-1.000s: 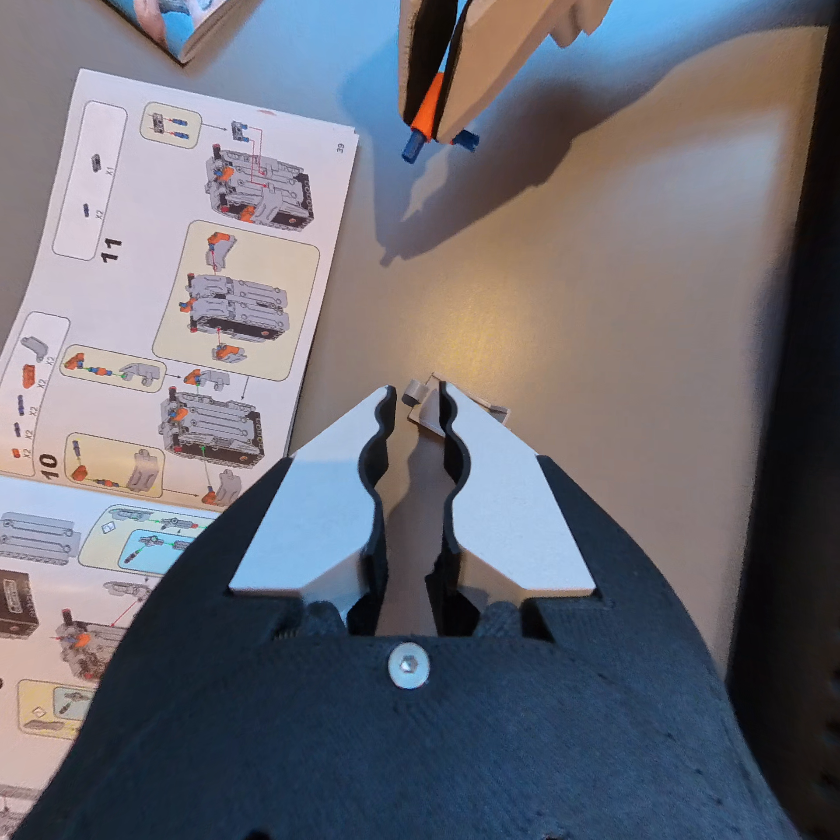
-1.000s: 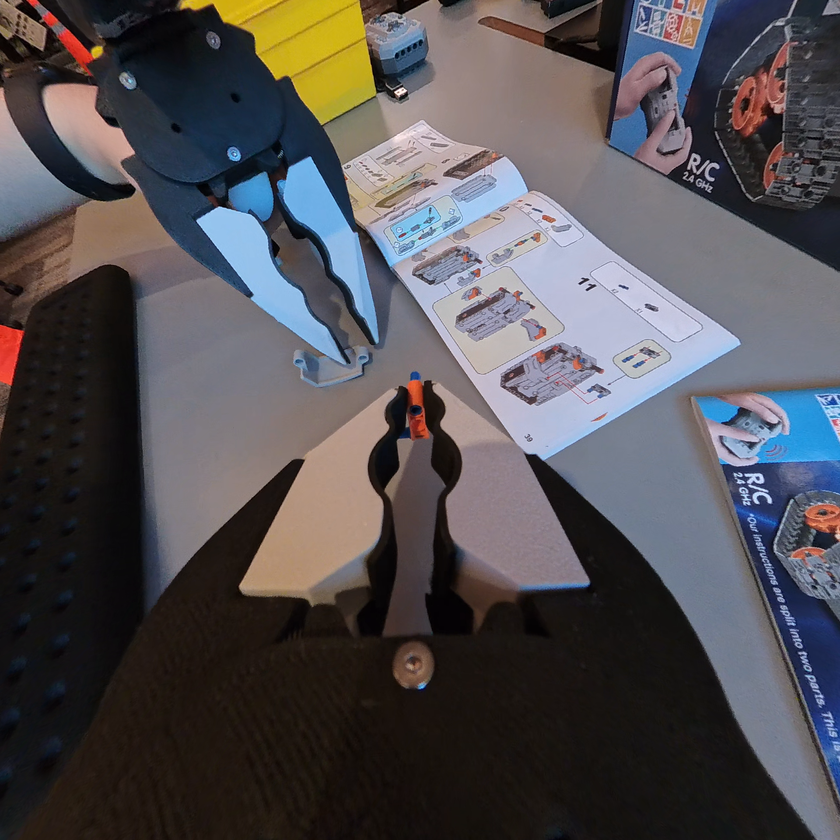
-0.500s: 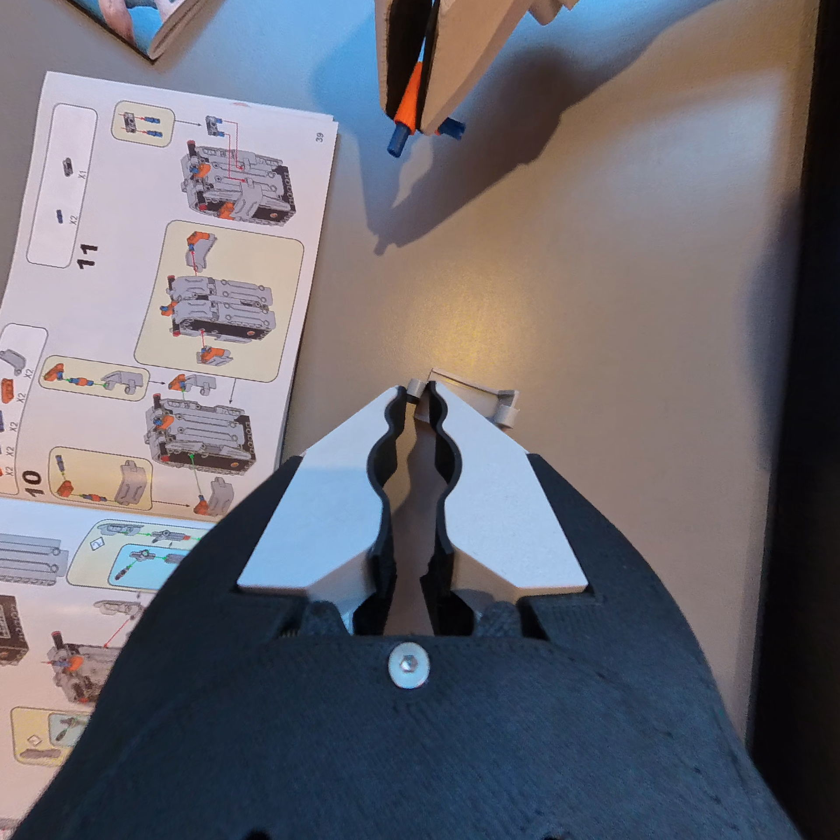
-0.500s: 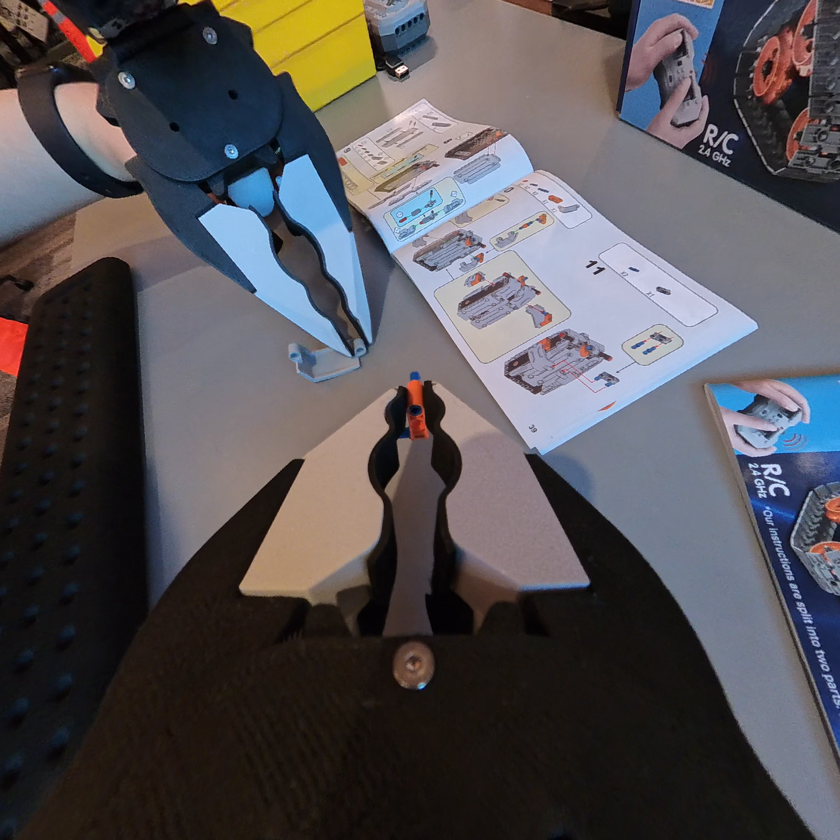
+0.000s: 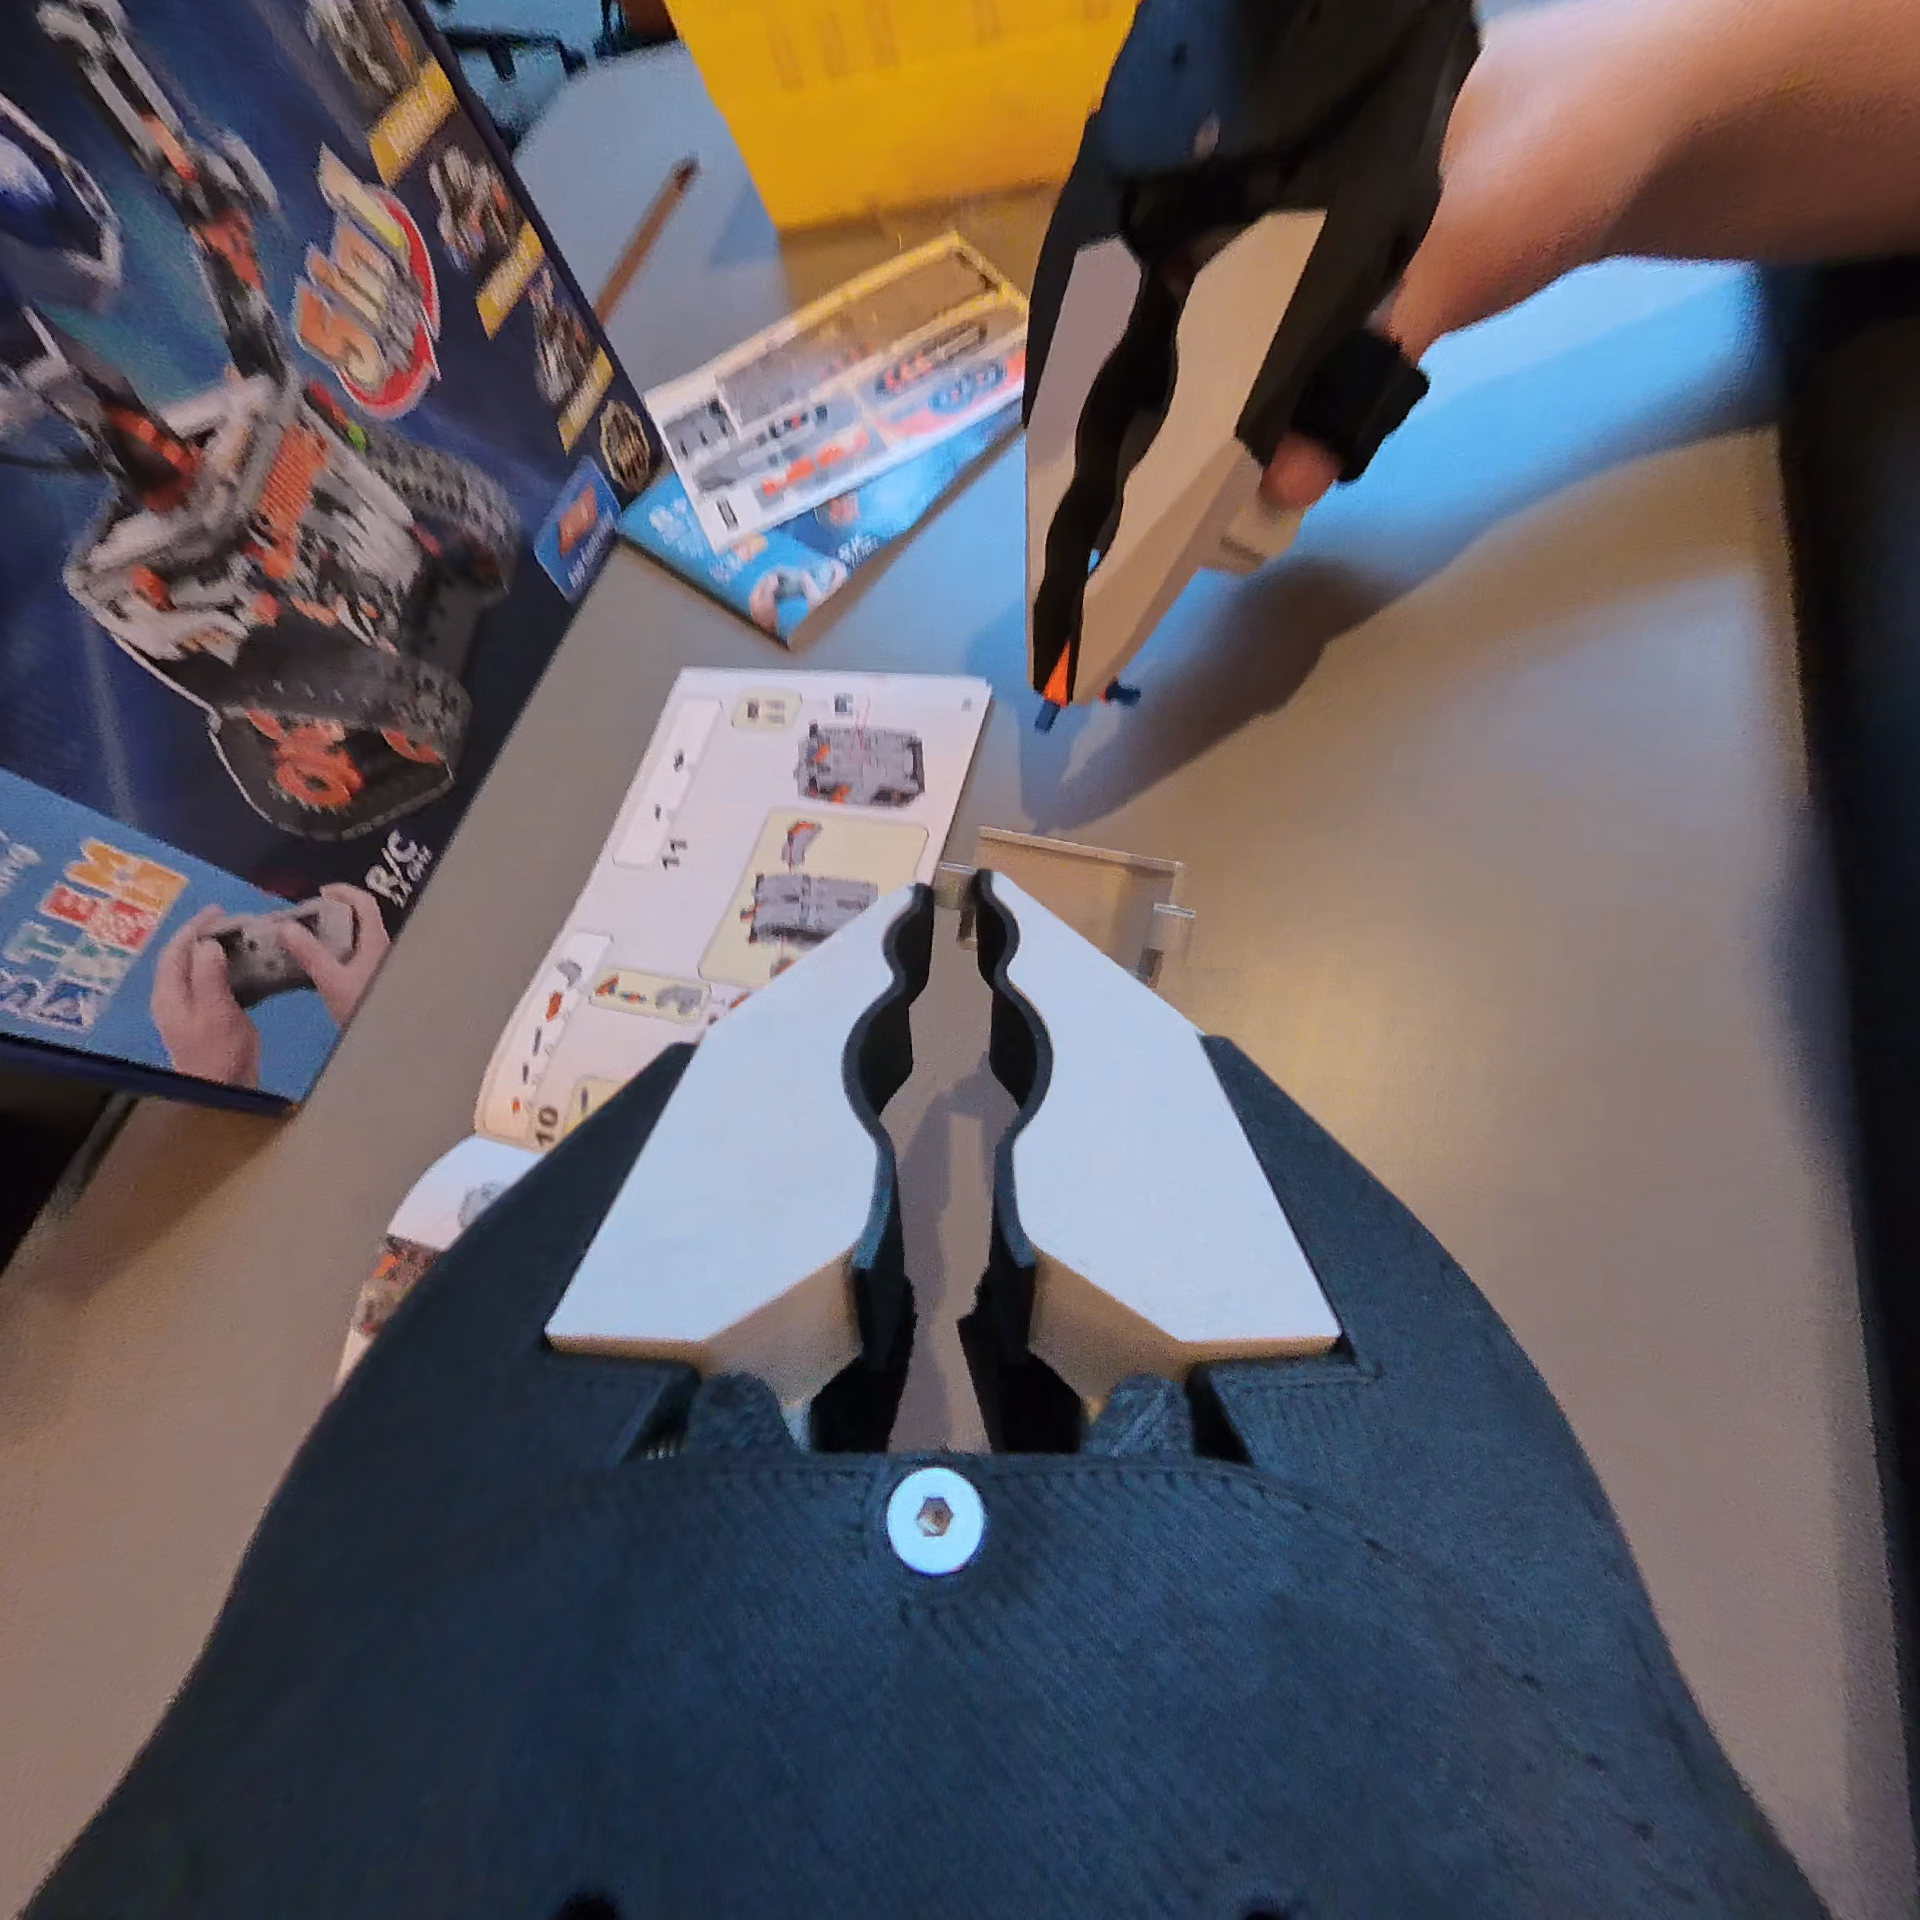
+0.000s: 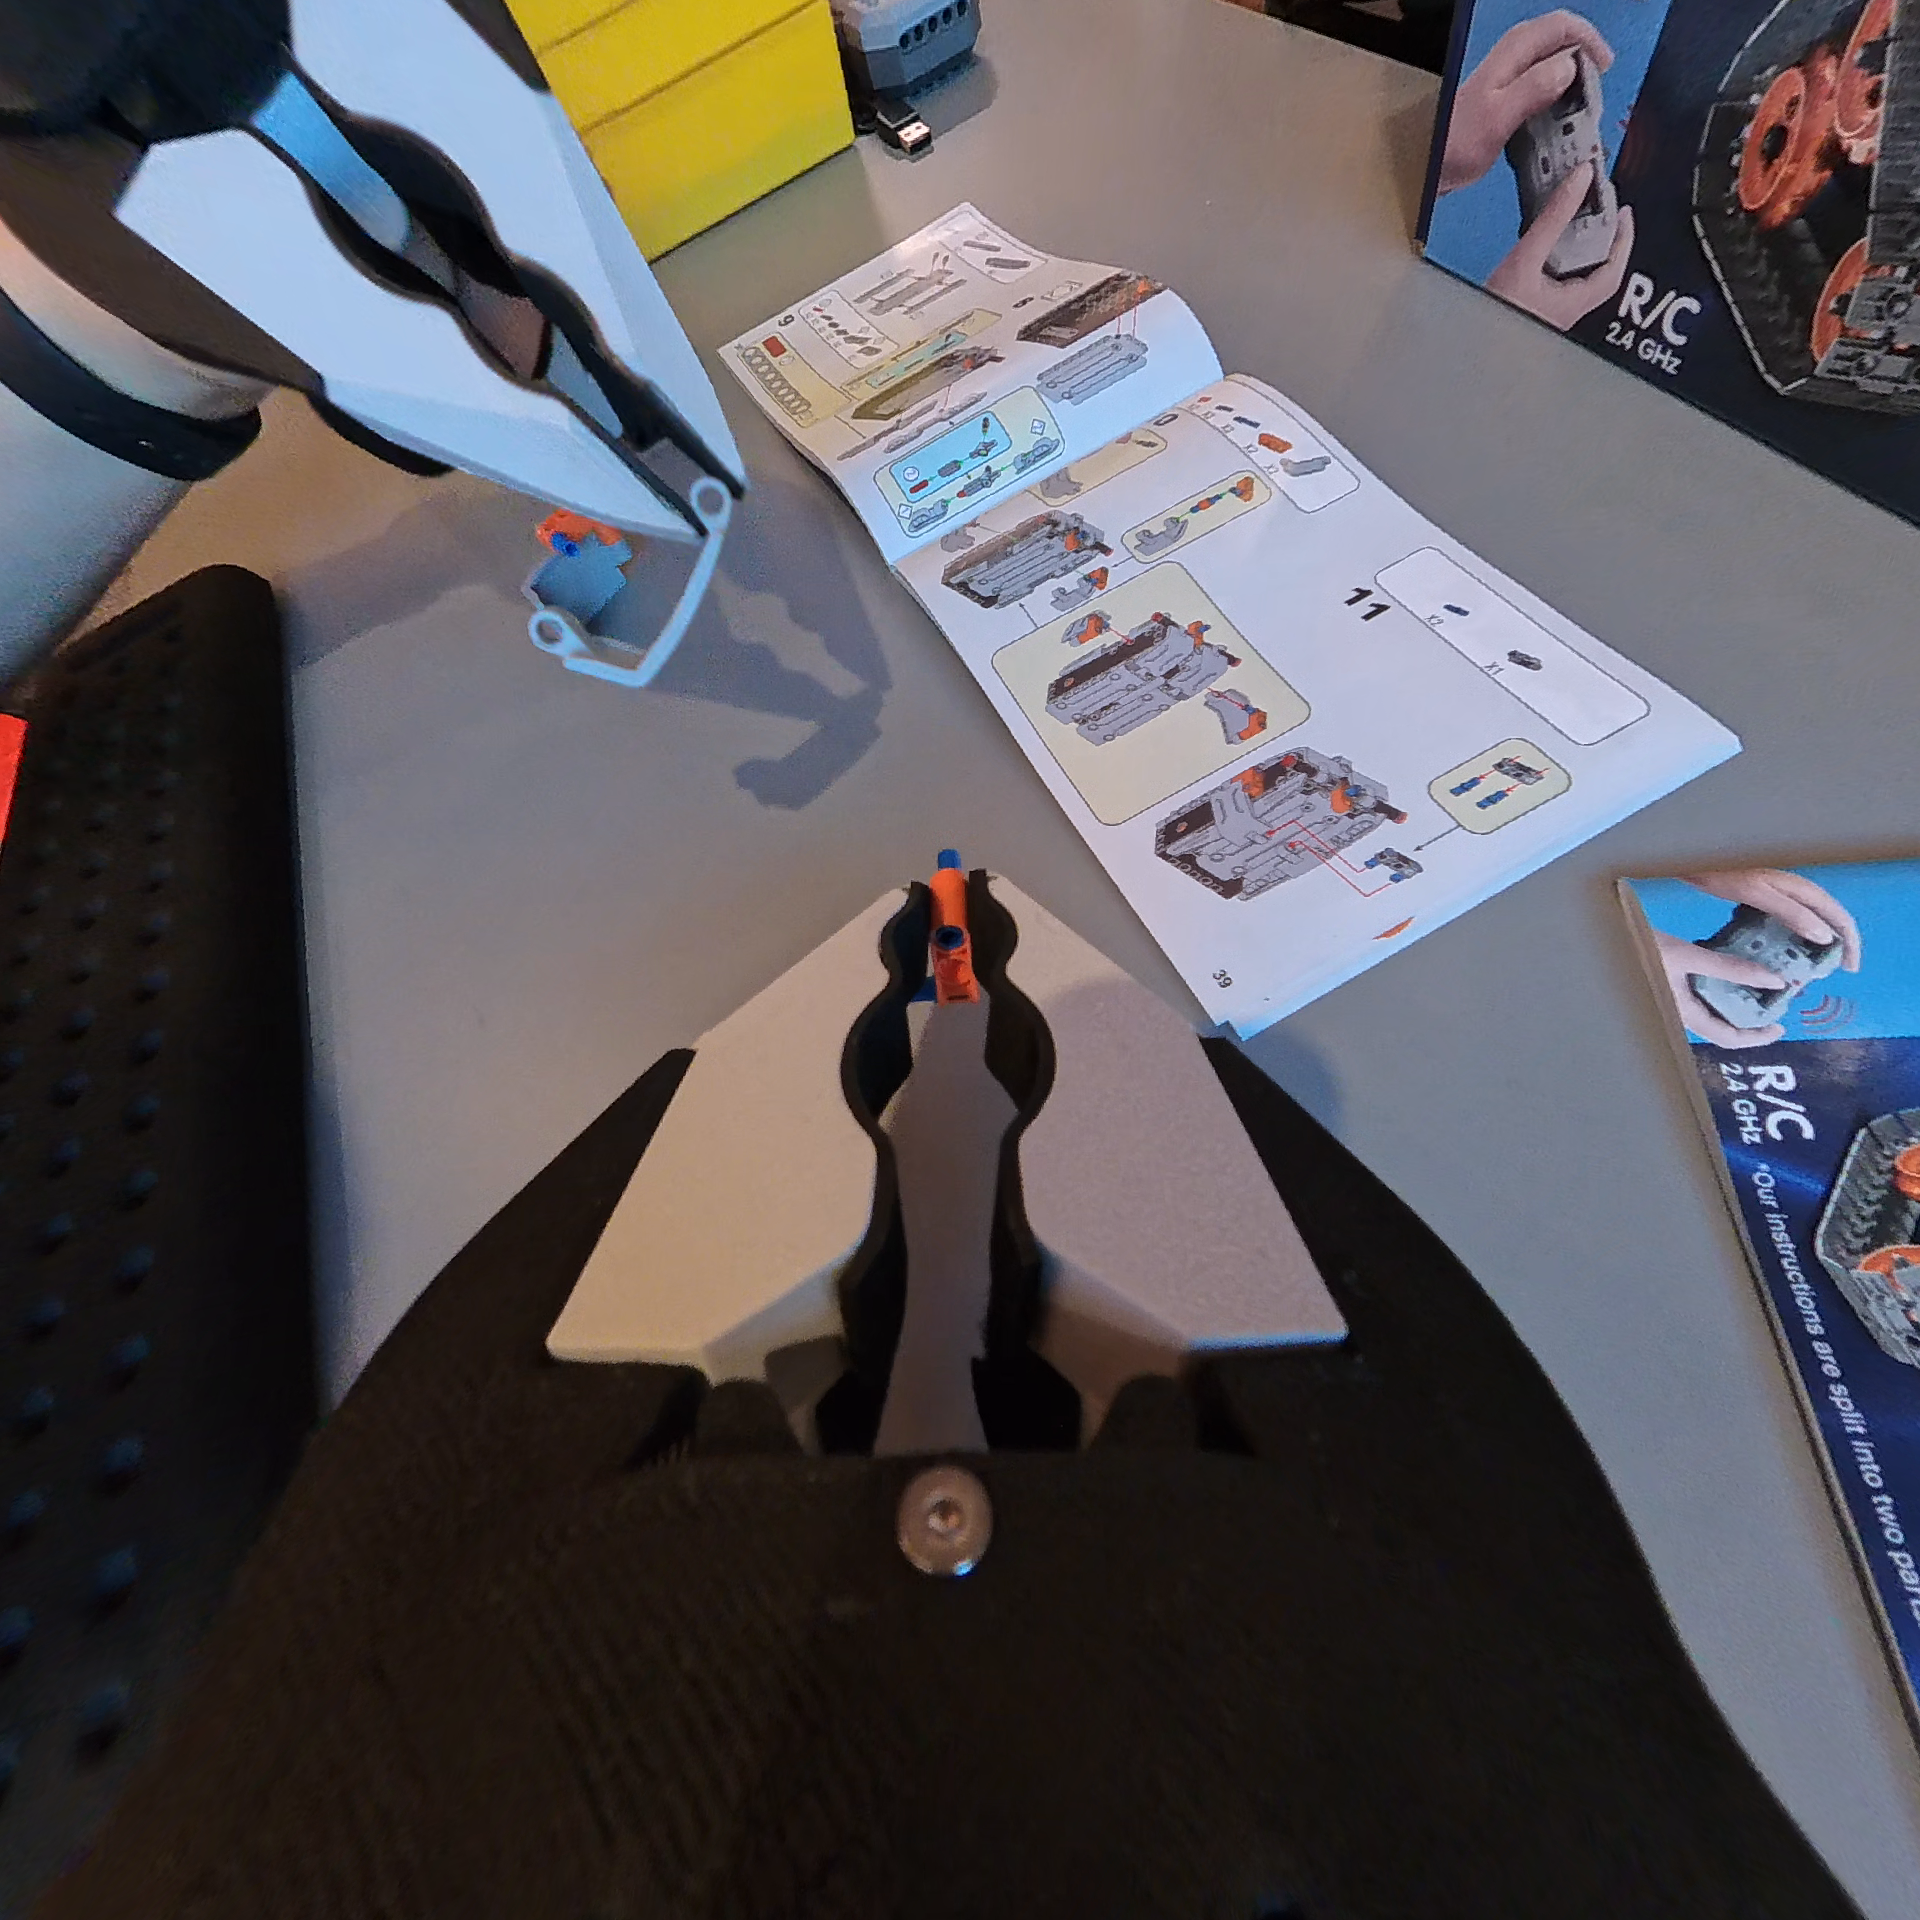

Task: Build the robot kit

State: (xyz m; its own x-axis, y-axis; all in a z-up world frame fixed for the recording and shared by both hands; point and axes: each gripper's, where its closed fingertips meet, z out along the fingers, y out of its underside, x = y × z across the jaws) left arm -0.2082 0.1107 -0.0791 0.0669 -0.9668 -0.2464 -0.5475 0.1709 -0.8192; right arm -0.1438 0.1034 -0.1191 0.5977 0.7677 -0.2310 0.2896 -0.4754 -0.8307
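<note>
The left gripper has its jaws pressed on one end of a grey bracket, a bent beam with a ring at each end, and holds it lifted clear of the table; its shadow falls on the table below. In the left wrist view the bracket juts out to the right of the tips.

The right gripper pinches an orange piece with blue pins; one blue pin pokes out past the tips. In the left wrist view this gripper hangs tips down above the table on the far right, held by a hand.

On the table under the raised bracket lies a small grey part with an orange and blue bit at its far end.

To the right an open manual lies flat. A booklet lies at the near right, a box stands at the far right, and a yellow bin sits far off with a grey unit beside it. A black studded mat runs along the left edge
</note>
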